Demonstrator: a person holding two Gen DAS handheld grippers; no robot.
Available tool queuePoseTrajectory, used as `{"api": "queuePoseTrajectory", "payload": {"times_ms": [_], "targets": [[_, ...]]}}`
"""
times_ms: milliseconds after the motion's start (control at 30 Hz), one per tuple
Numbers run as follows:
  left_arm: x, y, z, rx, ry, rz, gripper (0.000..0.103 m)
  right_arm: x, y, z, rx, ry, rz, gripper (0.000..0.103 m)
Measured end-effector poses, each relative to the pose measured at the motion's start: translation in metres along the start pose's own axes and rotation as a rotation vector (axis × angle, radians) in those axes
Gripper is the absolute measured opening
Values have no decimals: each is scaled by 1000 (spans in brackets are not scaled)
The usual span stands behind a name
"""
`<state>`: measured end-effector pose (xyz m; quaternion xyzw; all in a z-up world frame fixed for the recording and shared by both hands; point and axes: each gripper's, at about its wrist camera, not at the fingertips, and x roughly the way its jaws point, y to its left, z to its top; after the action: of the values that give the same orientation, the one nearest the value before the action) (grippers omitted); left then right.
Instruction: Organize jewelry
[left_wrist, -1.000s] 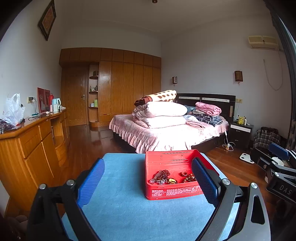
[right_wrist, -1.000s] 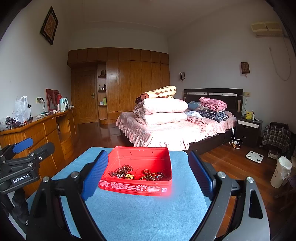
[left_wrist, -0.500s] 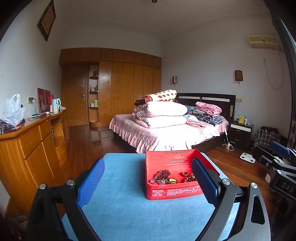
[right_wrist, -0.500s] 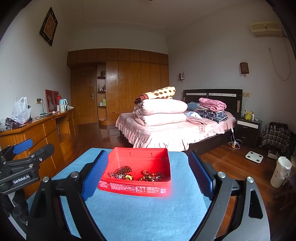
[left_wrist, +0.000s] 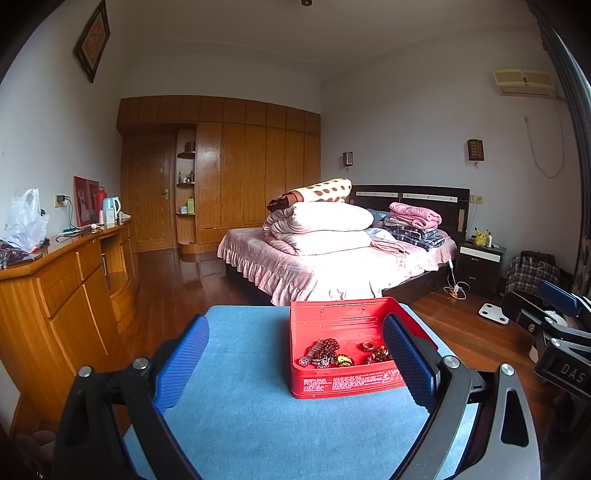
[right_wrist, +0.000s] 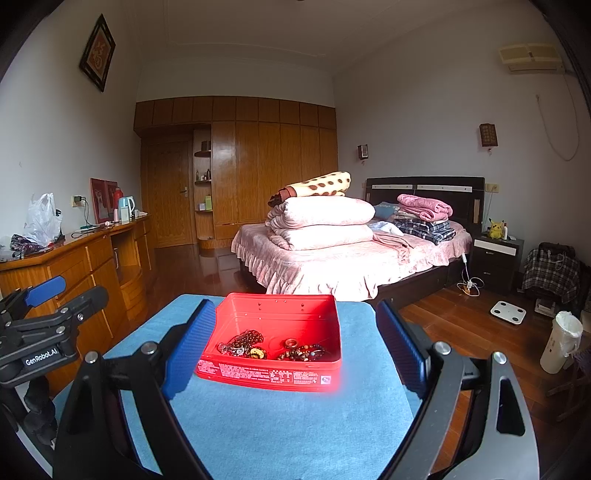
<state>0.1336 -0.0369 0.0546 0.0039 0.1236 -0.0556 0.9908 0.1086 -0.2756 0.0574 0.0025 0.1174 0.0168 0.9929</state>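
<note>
A red tin box (left_wrist: 345, 384) (right_wrist: 258, 374) stands on a table with a blue cloth (left_wrist: 240, 413) (right_wrist: 295, 424). Inside lie bead bracelets (left_wrist: 321, 349) (right_wrist: 245, 338), a dark bead strand (right_wrist: 306, 352) and a small ring (left_wrist: 368, 346) (right_wrist: 291, 343). My left gripper (left_wrist: 295, 356) is open and empty, held above the cloth just left of and before the box. My right gripper (right_wrist: 295, 347) is open and empty, its fingers to either side of the box, held back from it. Each gripper shows at the edge of the other's view.
A wooden sideboard (left_wrist: 66, 288) with a kettle and a plastic bag runs along the left. A bed (left_wrist: 332, 266) with folded quilts stands behind the table. A nightstand, a scale and a white bin (right_wrist: 559, 341) are at the right on the wooden floor.
Both grippers have stayed almost still and open. The views have shifted only slightly.
</note>
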Motion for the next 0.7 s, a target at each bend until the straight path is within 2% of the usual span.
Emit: {"api": "queuePoseTrajectory", "payload": {"times_ms": [700], "targets": [[8,6,-1,-5,24,-10,93,6,-2,0,-7,16,-2,86]]}}
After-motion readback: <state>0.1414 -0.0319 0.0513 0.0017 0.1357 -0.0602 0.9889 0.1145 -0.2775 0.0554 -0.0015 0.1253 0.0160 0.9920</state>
